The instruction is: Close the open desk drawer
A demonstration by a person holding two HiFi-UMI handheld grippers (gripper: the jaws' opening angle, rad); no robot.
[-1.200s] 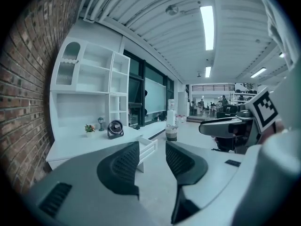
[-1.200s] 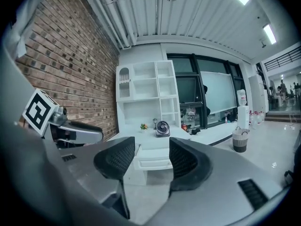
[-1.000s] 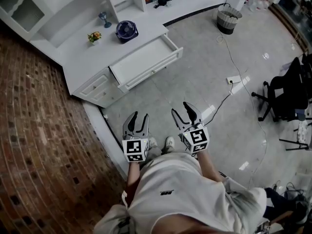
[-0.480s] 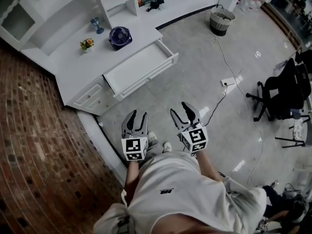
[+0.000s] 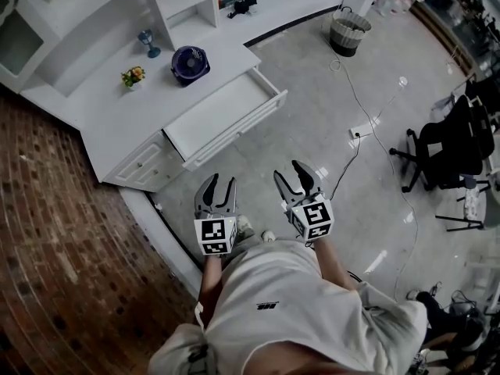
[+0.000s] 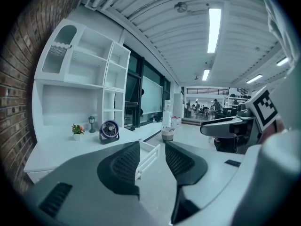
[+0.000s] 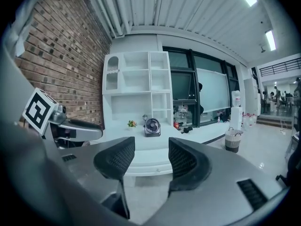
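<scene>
Standing open, white flat-fronted wooden desk drawer [image 5: 219, 109] probably slides lightly, rigid; push front panel [image 5: 239, 128]; left gripper [image 5: 218, 184], right gripper [image 5: 299, 172] parted, empty.

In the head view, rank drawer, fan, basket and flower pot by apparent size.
Largest: drawer.
Next: basket and fan, which look about alike, so I won't rank them.
Smallest: flower pot.

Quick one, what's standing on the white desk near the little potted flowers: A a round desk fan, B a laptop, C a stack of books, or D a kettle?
A: a dark round desk fan stands on the white desk beside the potted flowers.
</scene>
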